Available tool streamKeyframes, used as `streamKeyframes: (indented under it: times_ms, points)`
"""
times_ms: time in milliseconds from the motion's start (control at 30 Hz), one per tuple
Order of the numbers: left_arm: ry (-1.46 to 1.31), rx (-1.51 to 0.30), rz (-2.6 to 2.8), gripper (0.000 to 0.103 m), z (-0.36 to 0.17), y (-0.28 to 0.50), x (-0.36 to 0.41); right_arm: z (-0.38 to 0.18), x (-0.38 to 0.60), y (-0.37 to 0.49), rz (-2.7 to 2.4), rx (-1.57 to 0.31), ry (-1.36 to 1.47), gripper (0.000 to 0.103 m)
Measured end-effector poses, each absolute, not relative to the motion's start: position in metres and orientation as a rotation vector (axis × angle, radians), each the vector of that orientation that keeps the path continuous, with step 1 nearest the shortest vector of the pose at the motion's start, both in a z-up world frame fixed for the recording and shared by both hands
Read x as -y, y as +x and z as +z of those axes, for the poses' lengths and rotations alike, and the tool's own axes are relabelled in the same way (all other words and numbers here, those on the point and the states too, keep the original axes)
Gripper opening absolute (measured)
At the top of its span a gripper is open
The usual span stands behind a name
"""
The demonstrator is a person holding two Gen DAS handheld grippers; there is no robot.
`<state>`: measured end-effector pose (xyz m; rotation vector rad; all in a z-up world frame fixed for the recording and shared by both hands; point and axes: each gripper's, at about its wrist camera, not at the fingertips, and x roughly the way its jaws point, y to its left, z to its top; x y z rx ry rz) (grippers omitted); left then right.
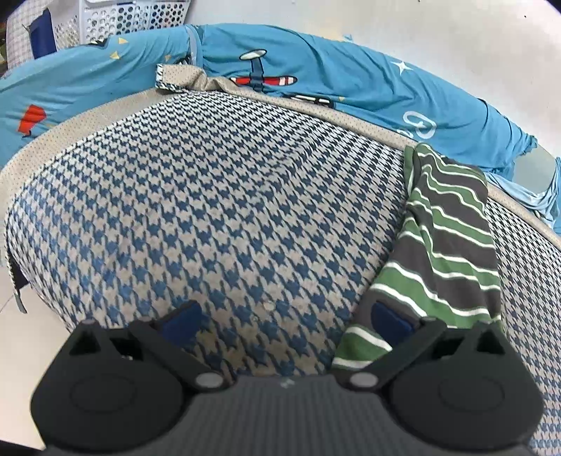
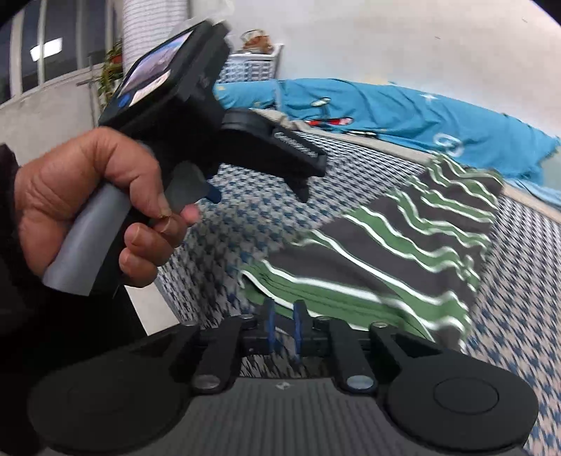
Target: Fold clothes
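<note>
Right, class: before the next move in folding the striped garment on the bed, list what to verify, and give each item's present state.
1. Left gripper wide open, holding nothing: ok.
2. Right gripper free of cloth: ok, jaws barely apart, nothing pinched.
3. Striped garment lying smooth: not ok, far end rumpled.
4. Garment clear of the blue blanket: cannot tell.
5. Bare bedcover beside the garment: ok.

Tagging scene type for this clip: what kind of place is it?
Likely a home bedroom: a bed with a houndstooth cover, a blue cartoon quilt against the wall, and a white laundry basket behind.
</note>
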<state>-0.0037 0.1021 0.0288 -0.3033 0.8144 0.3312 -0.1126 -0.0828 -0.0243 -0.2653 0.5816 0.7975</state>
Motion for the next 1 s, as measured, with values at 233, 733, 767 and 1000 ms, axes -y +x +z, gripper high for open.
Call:
streamKeyframes:
  times_ms: [233, 733, 767, 1000]
  points:
    - [-0.313, -0.816, 0.337, 0.103, 0.033, -0.003, -0.106, -0.038, 0.049, -0.107, 0.843, -0.554, -0.396, 0.019]
    - [-0.34, -0.794, 0.356, 0.103, 0.045, -0.005, -0.115, -0.057, 0.008, -0.095, 0.819, -0.429, -0.591, 0.002]
    - [-0.34, -0.791, 0.362, 0.103, 0.046, -0.005, -0.117, -0.055, 0.008, -0.094, 0.825, -0.436, -0.563, 0.002]
    - [-0.322, -0.76, 0.399, 0.103, 0.055, -0.006, -0.122, -0.044, 0.001, -0.083, 0.858, -0.529, -0.348, 0.003]
